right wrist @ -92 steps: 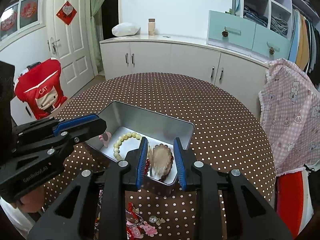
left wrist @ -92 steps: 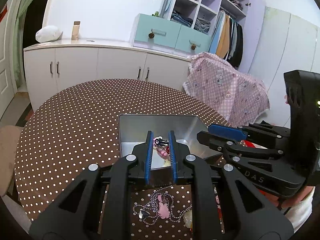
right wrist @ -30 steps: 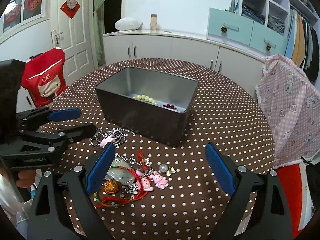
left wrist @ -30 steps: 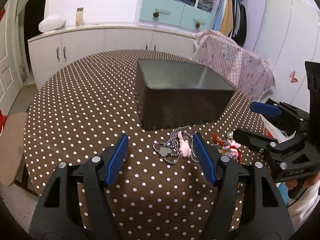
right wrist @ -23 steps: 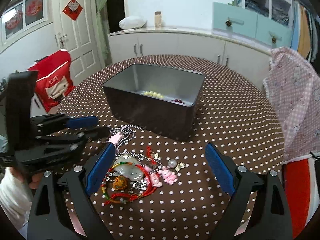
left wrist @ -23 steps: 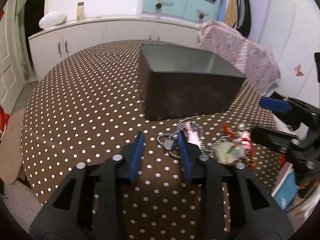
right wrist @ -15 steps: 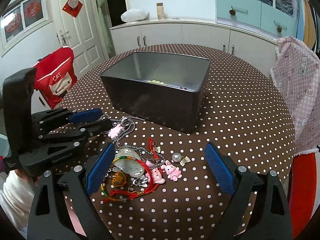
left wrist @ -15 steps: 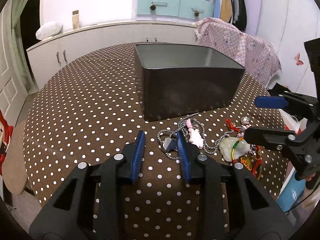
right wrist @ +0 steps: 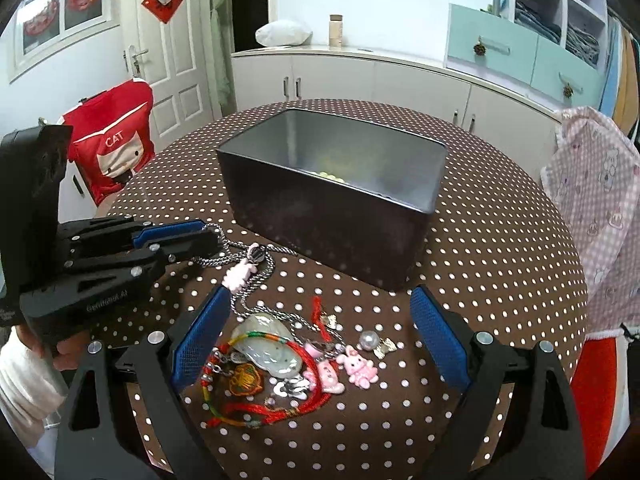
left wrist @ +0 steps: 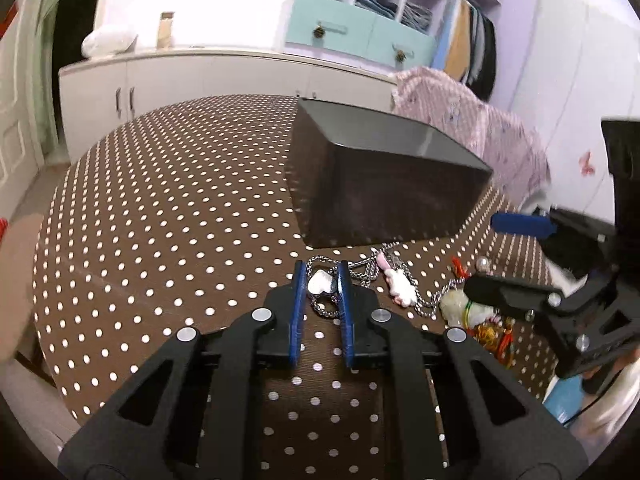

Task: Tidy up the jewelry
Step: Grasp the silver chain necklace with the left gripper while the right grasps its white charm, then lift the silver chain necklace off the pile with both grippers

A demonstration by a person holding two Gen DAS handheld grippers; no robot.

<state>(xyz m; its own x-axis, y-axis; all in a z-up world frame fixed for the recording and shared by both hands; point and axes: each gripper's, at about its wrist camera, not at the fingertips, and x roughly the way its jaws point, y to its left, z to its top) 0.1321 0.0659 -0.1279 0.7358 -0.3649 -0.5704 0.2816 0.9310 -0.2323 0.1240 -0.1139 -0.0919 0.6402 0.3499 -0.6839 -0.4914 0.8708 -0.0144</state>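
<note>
Steel chain necklace (left wrist: 352, 276) at 6 o'clock of the tin box (right wrist: 332, 200): your left gripper (left wrist: 321, 285), wide a second ago, is closing on its heart pendant (left wrist: 320, 283), right gripper (right wrist: 320, 336) spread empty over the pile, so lift next.

Bright, even indoor light; soft shadows under dark metal rectangular box (right wrist: 332, 216). Heavy fisheye warp w/ black corners; left view's edges motion-blurred.

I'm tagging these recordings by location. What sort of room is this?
Probably a bedroom or dressing room in a home: an open wardrobe with hanging clothes, white cabinets along the wall, and a round polka-dot table.
</note>
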